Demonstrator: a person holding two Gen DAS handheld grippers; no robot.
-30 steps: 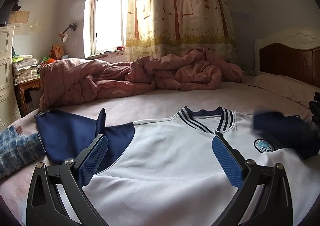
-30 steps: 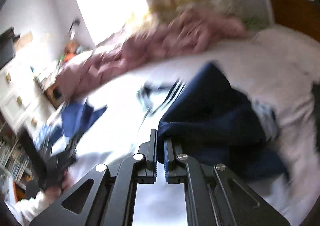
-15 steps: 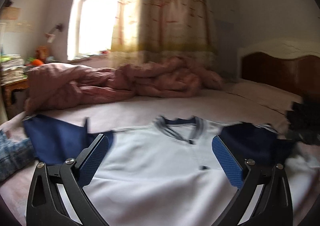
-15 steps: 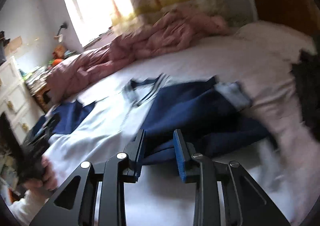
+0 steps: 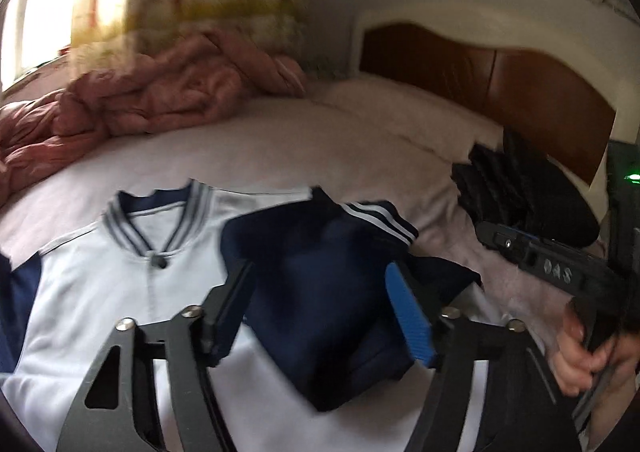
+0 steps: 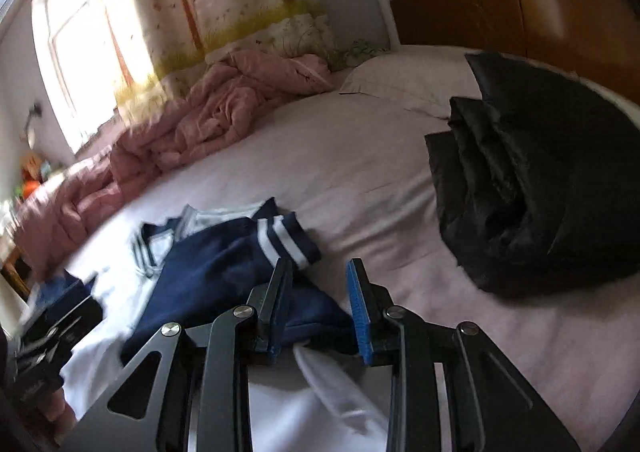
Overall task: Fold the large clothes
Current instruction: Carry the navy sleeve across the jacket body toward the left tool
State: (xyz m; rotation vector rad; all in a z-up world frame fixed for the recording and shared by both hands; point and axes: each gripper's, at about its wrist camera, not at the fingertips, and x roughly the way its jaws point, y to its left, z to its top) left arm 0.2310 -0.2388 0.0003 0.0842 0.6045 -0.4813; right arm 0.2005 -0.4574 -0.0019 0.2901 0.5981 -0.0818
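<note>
A white jacket (image 5: 104,292) with a striped collar and navy sleeves lies flat on the bed. Its navy right sleeve (image 5: 320,284) with a white-striped cuff (image 5: 380,218) is folded across the chest. It also shows in the right wrist view (image 6: 224,272). My left gripper (image 5: 320,312) is open and empty, just above the folded sleeve. My right gripper (image 6: 318,308) is open and empty over the sleeve's lower edge. Its body shows in the left wrist view (image 5: 560,272).
A folded black puffer jacket (image 6: 532,192) lies on the pink sheet (image 6: 360,156) at the right near the wooden headboard (image 6: 500,8). A crumpled pink quilt (image 6: 192,124) is heaped at the far side under the curtained window. A pillow (image 6: 404,80) lies by the headboard.
My right gripper carried the navy sleeve across the jacket, opened and let it go, then drew back. My left gripper swung right, over the folded sleeve.
</note>
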